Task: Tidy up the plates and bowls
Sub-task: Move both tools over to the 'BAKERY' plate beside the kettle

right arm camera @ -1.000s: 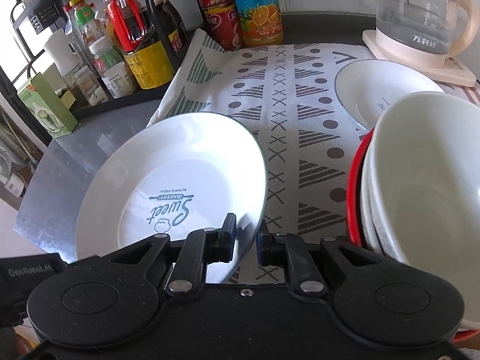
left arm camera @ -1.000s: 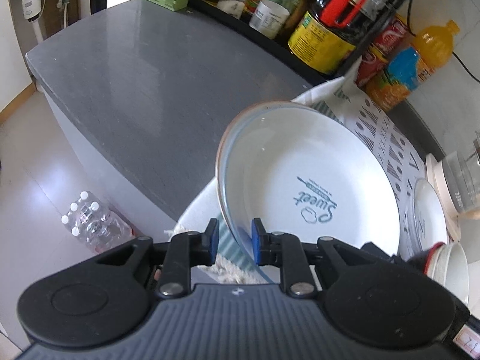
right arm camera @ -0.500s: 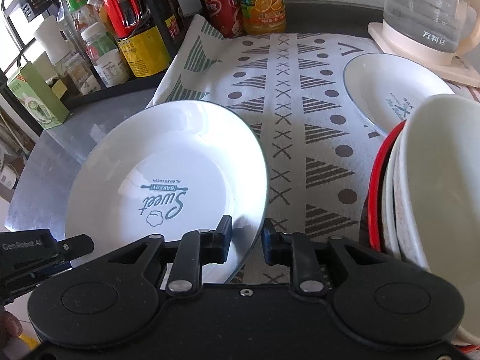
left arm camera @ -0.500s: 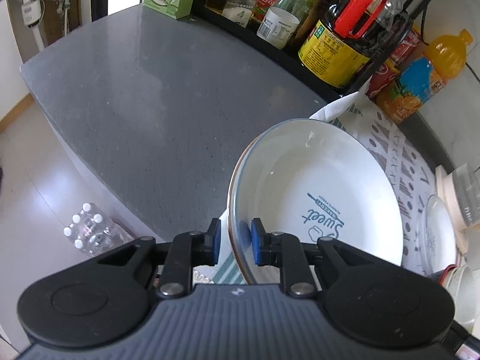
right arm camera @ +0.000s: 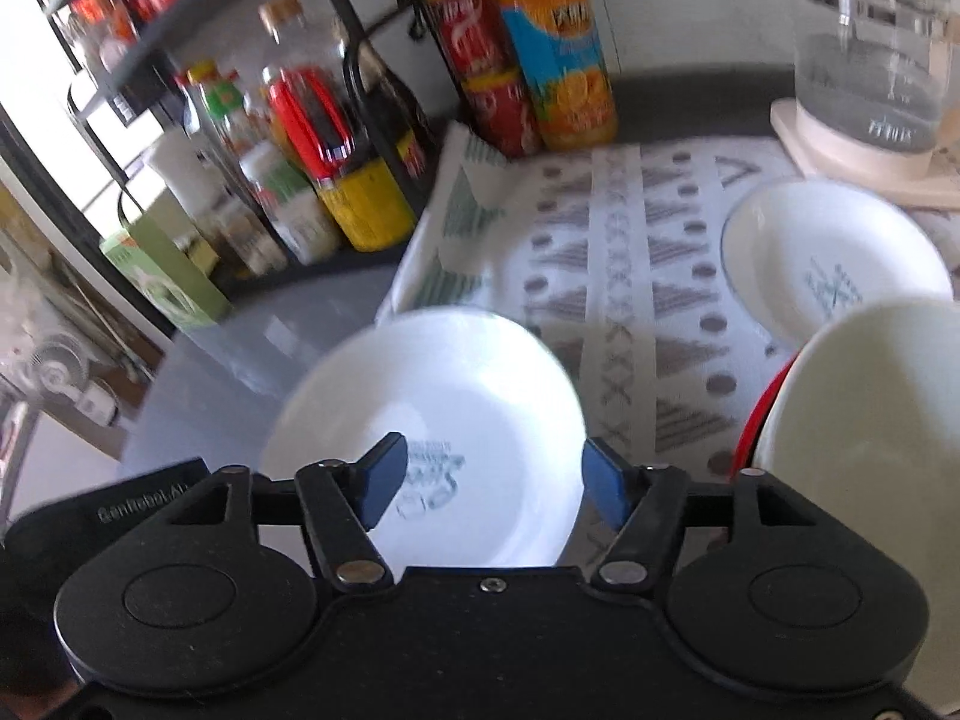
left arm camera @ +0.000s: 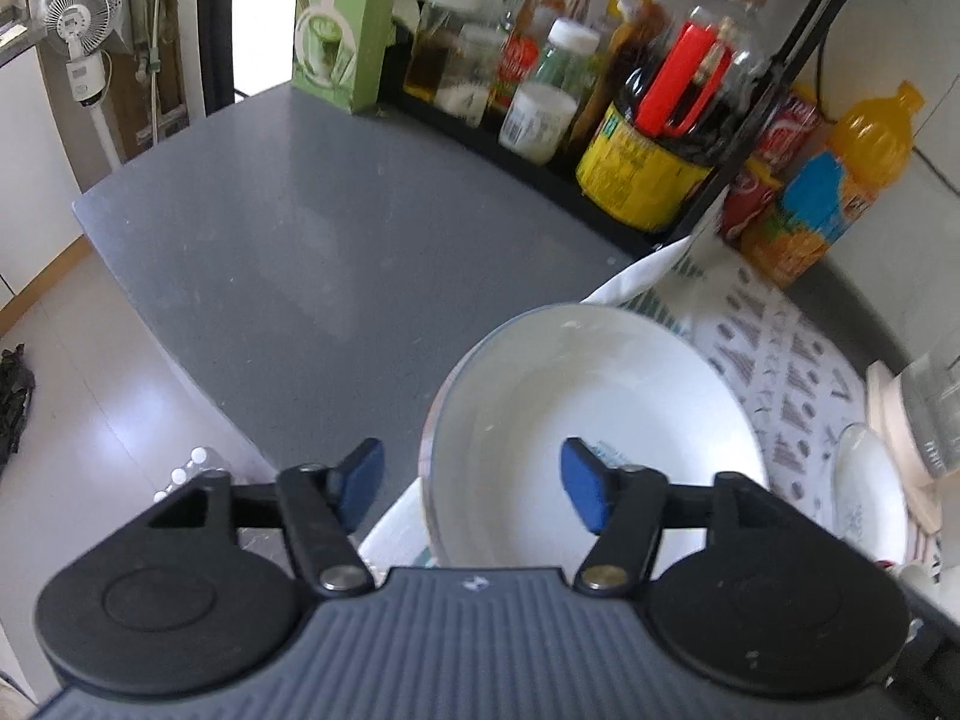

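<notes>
now the white plate [left arm camera: 600, 408] lies flat, face up, just ahead of the left gripper [left arm camera: 474, 480] and right gripper [right arm camera: 495, 477], both spread wide, gripping nothing.

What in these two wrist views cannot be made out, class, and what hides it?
- Large plate print: right view, motion blur and a finger over it.
- Bowl stack: right view, cut off by the frame edge, count unclear.
- Small plate: left view, partly behind the kettle base.

counter [left arm camera: 288, 252]: grey | on it: patterned cloth [right arm camera: 624, 276], condiment rack [left arm camera: 576, 180], green box [left arm camera: 345, 24], kettle base [right arm camera: 852, 156]
</notes>
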### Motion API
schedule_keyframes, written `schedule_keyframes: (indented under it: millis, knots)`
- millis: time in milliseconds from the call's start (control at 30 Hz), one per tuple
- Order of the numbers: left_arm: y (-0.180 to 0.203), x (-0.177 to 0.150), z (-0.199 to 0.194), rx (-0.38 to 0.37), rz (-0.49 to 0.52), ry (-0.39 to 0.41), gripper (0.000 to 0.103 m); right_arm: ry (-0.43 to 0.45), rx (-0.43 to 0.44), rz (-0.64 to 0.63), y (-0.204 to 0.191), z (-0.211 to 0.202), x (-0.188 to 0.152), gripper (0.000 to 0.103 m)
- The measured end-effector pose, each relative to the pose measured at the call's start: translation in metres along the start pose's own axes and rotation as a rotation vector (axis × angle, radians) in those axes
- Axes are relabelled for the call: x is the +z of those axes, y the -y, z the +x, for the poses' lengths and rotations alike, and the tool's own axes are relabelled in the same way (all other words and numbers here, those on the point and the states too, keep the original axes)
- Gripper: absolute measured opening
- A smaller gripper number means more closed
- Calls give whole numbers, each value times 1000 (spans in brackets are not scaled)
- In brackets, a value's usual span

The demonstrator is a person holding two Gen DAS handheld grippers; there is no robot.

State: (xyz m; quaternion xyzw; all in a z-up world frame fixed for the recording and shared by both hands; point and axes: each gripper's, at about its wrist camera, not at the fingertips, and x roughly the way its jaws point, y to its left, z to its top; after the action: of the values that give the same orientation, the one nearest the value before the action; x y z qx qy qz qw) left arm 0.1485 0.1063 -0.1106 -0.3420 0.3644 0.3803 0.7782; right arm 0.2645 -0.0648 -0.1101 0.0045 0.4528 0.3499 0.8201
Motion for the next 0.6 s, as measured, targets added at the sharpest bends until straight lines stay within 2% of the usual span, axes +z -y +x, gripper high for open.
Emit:
schedule_keyframes:
  millis: [100, 333, 400, 600]
  knots:
    - [10, -1, -11, -4, -1, 17, 72, 39, 14, 16, 9, -14, 10, 80]
    - [39, -9, -33, -38, 24, 52, 81, 98, 11, 30, 38, -42, 25, 90]
    - [49, -11, -38, -61, 41, 59, 83, 120, 8, 33, 48, -52, 29, 95]
    - [83, -15, -46, -117, 89, 69, 87, 172, -41, 83, 81, -74, 36, 98]
